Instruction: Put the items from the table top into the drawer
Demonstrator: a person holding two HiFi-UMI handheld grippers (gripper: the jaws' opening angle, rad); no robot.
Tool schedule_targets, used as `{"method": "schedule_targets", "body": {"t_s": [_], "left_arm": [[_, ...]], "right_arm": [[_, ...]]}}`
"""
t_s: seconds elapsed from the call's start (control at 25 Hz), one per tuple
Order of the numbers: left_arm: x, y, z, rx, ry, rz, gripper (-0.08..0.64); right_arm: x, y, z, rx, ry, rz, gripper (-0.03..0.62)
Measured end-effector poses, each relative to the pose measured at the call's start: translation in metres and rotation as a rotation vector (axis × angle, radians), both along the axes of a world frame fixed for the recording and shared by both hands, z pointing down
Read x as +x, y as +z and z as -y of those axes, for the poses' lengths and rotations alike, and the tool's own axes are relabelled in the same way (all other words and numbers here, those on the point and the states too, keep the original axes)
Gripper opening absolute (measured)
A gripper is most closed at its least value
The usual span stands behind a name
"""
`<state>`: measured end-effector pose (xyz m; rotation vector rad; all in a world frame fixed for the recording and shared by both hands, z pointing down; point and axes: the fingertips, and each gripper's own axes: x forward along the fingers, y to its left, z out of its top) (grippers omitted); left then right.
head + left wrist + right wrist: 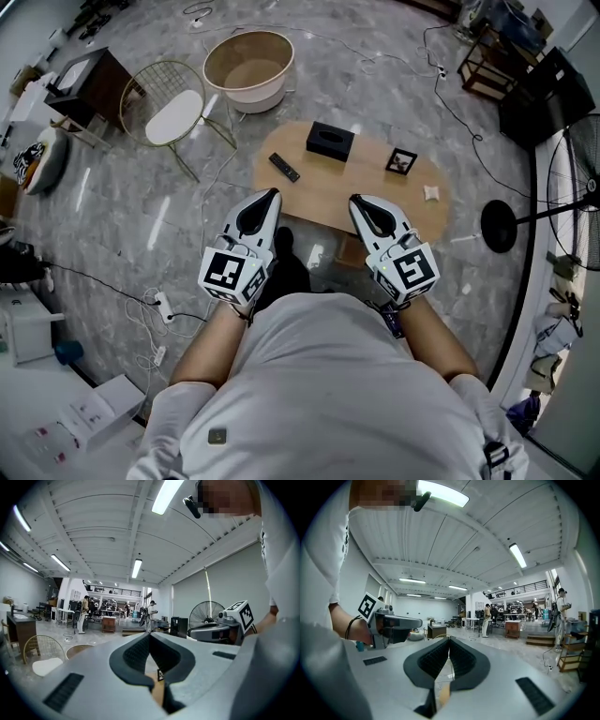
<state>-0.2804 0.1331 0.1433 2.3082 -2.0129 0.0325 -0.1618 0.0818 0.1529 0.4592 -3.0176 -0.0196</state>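
Observation:
A low oval wooden table (361, 192) stands on the floor ahead of me. On it lie a black box (330, 141), a dark remote (284, 167), a small black picture frame (401, 161) and a little white item (431, 193) near its right end. My left gripper (272, 193) hovers over the table's near edge, below the remote. Its jaws (149, 635) are shut with nothing between them. My right gripper (356, 200) is held level beside it, also shut and empty (449, 638). Neither touches any item.
A round tub (248, 67) and a wire chair with a white seat (175, 114) stand beyond the table on the left, next to a dark cabinet (89, 84). A standing fan's base (499, 227) sits right of the table. Cables and a power strip (164, 305) lie on the floor.

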Motion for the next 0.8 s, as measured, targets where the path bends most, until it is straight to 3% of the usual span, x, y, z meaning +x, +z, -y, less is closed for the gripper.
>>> {"method": "schedule_targets", "body": {"t_s": [0.44,0.8], "left_arm": [[-0.084,0.039,0.066,-0.086,-0.006,-0.042,0.009],[-0.194,0.112,0.139,-0.194,-0.016,-0.084,0.009]], "right_arm": [[-0.092,0.039,0.078,-0.047,-0.020,-0.083,0.028],[-0.217,0.117,0.148,-0.114,-0.068,-0.190,0.032]]}}
